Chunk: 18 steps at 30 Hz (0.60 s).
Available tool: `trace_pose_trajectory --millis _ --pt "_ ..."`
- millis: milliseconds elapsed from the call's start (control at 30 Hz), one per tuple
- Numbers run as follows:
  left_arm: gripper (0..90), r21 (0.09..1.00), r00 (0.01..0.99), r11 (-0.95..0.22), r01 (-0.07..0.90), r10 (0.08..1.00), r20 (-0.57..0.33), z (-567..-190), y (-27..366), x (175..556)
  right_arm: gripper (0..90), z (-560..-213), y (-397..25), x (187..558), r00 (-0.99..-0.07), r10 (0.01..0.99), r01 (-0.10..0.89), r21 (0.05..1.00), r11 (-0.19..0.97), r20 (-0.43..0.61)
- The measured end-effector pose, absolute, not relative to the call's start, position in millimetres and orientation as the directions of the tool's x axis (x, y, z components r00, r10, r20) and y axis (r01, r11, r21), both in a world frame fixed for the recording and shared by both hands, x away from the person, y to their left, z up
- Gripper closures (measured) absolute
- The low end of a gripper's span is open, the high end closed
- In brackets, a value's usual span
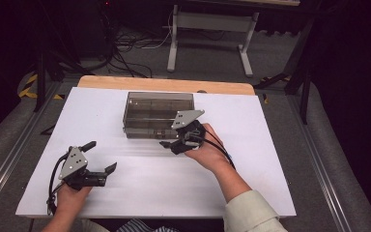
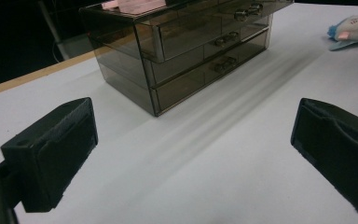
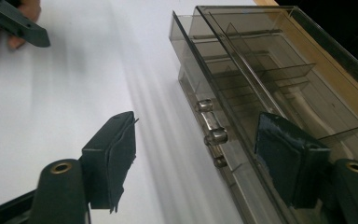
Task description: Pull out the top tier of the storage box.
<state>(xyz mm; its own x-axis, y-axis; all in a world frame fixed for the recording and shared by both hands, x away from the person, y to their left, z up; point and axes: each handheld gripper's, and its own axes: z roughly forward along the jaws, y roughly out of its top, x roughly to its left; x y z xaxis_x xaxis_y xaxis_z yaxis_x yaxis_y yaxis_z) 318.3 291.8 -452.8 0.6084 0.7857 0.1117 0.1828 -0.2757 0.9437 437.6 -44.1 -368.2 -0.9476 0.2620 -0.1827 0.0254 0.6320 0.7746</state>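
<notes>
A smoked clear drawer box (image 1: 157, 113) stands mid-table, with small round knobs (image 3: 214, 136) on its drawer fronts. One upper drawer front juts out slightly. My right gripper (image 1: 176, 137) is open at the box's front right. In the right gripper view (image 3: 196, 158) its jaws straddle the knobs without touching them, one jaw against the box top. My left gripper (image 1: 101, 156) is open over bare table at the front left, well short of the box (image 2: 182, 51), with nothing between its jaws (image 2: 193, 158).
The white table board (image 1: 140, 183) has a wooden strip (image 1: 164, 84) along its far edge. Table legs and cables lie on the floor beyond. The tip of the left gripper (image 3: 16, 23) shows far off in the right gripper view.
</notes>
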Motion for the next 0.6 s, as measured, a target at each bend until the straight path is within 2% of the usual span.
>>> trace_pose_trajectory --millis 600 --pt "1.4 0.944 0.607 -0.276 0.178 0.786 0.115 -453 292 318 35.3 -375 -31 455 -0.949 0.247 0.024 0.739 0.673 -0.194"
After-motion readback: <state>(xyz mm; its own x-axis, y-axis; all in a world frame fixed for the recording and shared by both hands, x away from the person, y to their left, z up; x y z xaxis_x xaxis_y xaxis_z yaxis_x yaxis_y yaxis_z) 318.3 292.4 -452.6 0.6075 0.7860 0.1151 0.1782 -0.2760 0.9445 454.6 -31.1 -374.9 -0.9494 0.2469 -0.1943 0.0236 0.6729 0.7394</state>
